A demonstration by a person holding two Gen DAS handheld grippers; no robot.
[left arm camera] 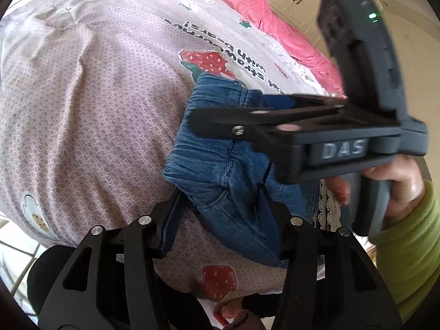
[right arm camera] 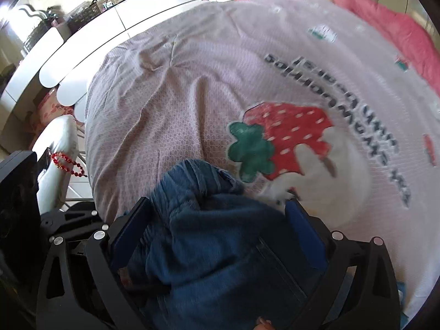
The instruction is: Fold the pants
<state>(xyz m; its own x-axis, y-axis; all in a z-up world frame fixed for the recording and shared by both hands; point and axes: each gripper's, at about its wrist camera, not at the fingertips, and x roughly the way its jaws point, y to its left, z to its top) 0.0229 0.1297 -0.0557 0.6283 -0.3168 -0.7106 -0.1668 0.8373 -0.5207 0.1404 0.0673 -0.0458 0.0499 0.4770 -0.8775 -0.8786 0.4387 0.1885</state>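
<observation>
Blue denim pants (left arm camera: 220, 165) lie bunched on a pink strawberry-print bedsheet (left arm camera: 96, 96), elastic waistband toward the sheet's middle. My left gripper (left arm camera: 222, 206) straddles a folded edge of the denim. Its jaws stand partly apart, the cloth reaching both tips, with bare sheet showing beside the left pad (left arm camera: 170, 228). The right gripper comes in from the right, one of its fingers (left arm camera: 233, 122) lying across the waistband. In the right wrist view my right gripper (right arm camera: 217, 220) stands wide open, with a heap of the pants (right arm camera: 220, 247) between and under its fingers.
A hand (left arm camera: 398, 181) in a green sleeve (left arm camera: 407, 247) holds the right gripper. A pink blanket (left arm camera: 261, 8) lies at the bed's far side. White furniture (right arm camera: 123, 19) runs along the bed's left edge, and red beads (right arm camera: 66, 162) hang there. White lace (left arm camera: 330, 206) shows beside the denim.
</observation>
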